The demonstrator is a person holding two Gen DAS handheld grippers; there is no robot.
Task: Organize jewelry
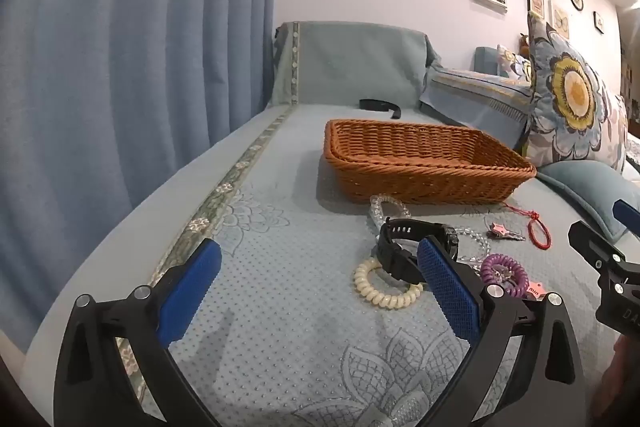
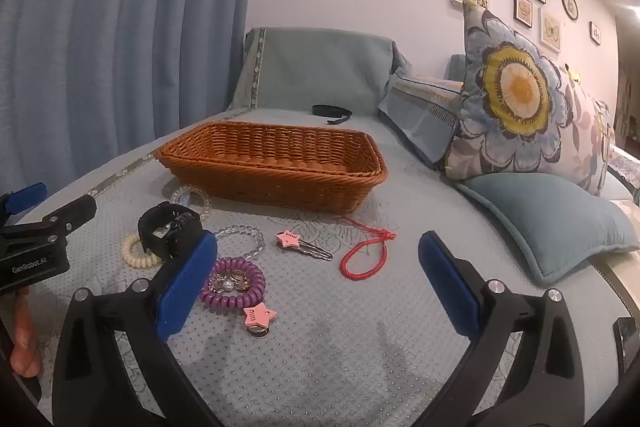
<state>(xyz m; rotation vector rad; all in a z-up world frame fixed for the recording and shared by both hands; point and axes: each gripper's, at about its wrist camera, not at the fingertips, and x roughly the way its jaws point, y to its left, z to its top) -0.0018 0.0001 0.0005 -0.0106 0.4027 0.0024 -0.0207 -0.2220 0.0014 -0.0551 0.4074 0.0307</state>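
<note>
Wicker basket (image 2: 276,167): brown, rectangular, set upright on the sofa cover. Laid loose before it: black watch (image 2: 168,229) on cream coil band (image 2: 138,253), clear bead bracelets (image 2: 244,241), purple coil band (image 2: 232,285), two pink star clips (image 2: 289,239), red cord bracelet (image 2: 362,259).

Left wrist view. The left gripper (image 1: 318,291) hovers low over a blue-green quilted sofa cover (image 1: 280,307), its blue-padded fingers spread wide and holding nothing. Just beyond its right finger lies a black watch (image 1: 404,247), resting partly on a cream spiral hair tie (image 1: 384,291). A clear beaded bracelet (image 1: 386,207) lies behind the watch, near the front wall of a brown wicker basket (image 1: 424,171). To the right lie a purple spiral hair tie (image 1: 502,273), a pink star hair clip (image 1: 502,231) and a red cord bracelet (image 1: 538,233). The right gripper (image 1: 608,239) enters at the right edge; how its jaws stand cannot be told. A floral cushion (image 1: 572,95) leans against the sofa back.
</note>
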